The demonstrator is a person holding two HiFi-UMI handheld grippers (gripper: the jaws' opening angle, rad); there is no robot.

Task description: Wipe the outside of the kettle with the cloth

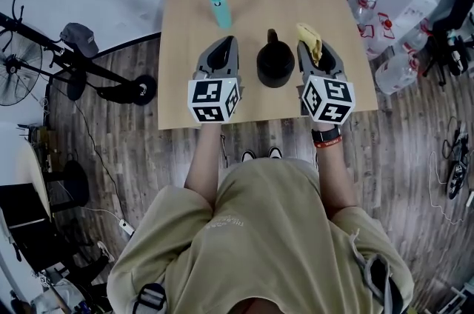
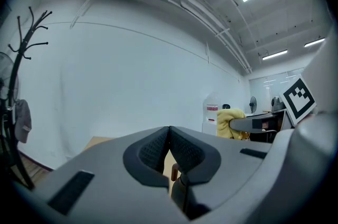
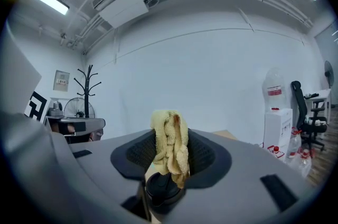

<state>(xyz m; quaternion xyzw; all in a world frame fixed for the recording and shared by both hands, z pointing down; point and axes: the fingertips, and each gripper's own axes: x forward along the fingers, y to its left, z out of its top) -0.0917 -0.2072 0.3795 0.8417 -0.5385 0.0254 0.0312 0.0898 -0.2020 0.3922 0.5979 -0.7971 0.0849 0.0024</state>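
One wooden table (image 1: 185,24) is carrying the black kettle (image 1: 275,62), which is sitting between the two grippers. The left gripper (image 2: 169,136) is hanging fully closed and empty. The right gripper (image 3: 170,157) is pinching the yellow cloth (image 1: 308,37) just beside the kettle. Wiping well probably means pressing the cloth flat against the kettle's side and sweeping round, while bracing the handle with the left.

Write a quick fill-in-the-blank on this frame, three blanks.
1. The right gripper is shut on a ____ cloth.
2. The black kettle stands ____ the two grippers.
3. The teal bottle stands on the kettle's ____ side, beyond the left gripper, whose jaws are together.
Missing words: yellow; between; left.
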